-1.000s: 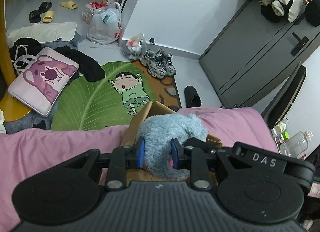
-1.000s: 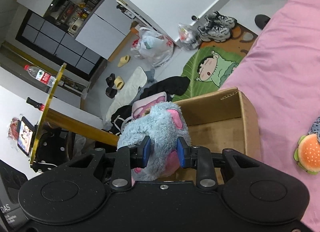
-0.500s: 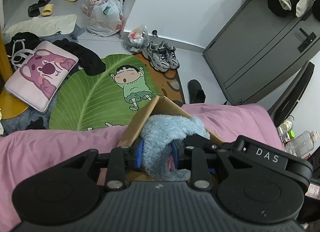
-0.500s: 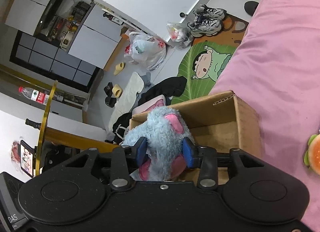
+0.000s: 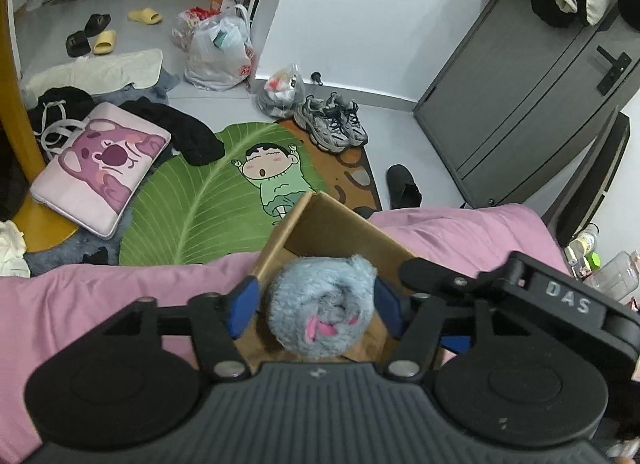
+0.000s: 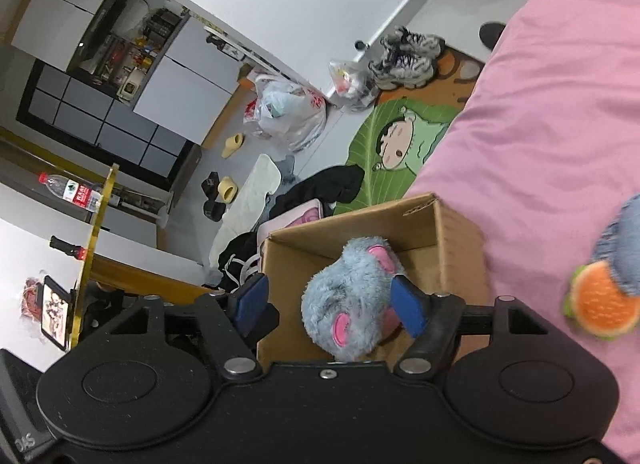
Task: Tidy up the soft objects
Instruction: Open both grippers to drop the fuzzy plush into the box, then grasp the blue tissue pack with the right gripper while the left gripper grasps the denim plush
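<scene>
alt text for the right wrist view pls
The right tool, open, hangs over a cardboard box on a pink bed, with a blue plush toy between its fingers. A burger plush lies right of the box.

Fluffy blue plush toy [image 5: 322,310] (pink felt bits), matt corrugated cardboard box [image 6: 460,240], smooth pink cloth bedsheet [image 6: 540,136], matt blk plastic grippers.

White walls [image 5: 352,16], pale grey floor [image 5: 384,124]. Dark grey wardrobe [image 5: 520,104] at right. Green leaf rug [image 5: 192,208] beside pink-covered bed [image 5: 80,296]. Shoes [image 5: 332,126], slippers [image 5: 104,42], bags [image 5: 218,54] and clothing [image 5: 188,136] strewn about.
</scene>
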Demonstrator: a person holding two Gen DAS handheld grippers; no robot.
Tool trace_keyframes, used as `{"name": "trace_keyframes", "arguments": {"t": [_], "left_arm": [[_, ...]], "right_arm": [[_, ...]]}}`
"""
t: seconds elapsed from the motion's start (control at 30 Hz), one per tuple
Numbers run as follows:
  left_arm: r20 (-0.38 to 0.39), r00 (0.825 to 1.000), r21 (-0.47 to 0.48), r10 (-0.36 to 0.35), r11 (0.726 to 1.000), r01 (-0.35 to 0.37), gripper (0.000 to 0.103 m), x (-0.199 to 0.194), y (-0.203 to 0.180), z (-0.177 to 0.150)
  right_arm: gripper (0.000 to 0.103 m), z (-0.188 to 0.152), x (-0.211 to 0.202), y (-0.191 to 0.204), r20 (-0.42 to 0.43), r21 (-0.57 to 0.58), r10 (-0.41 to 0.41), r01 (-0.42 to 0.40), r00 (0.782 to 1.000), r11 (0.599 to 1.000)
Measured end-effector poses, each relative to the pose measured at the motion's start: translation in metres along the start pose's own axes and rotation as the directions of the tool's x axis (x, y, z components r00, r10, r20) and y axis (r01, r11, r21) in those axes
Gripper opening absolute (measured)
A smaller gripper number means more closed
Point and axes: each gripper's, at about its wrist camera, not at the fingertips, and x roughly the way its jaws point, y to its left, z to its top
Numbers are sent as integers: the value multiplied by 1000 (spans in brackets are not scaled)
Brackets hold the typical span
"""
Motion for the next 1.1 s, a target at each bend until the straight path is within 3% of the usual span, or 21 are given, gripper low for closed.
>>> {"name": "trace_keyframes", "arguments": {"t": [0.23,0.43,0.67,0.73,1.1], "left_arm": [[4,999,-16,-54,998,54,80,-22,-22,-18],[-42,995,-22,-85,996,85,81,-30,-42,-42],[-75,993,17,-88,996,90,81,-35,-68,-64],[-80,993,31,-89,995,91,81,-36,-76,-68],[-101,993,107,-64,991,75,81,-30,-113,-99]], "right_arm": [[77,4,-51,-17,55,-7,-37,37,998,999],[83,-6,-89,-48,95,-15,-87,89,992,996],[85,-12,-116,-93,126,59,-143,137,982,989],[90,-13,-120,-98,141,69,-149,140,979,988],[90,-21,-128,-141,148,138,-220,200,964,970]]}}
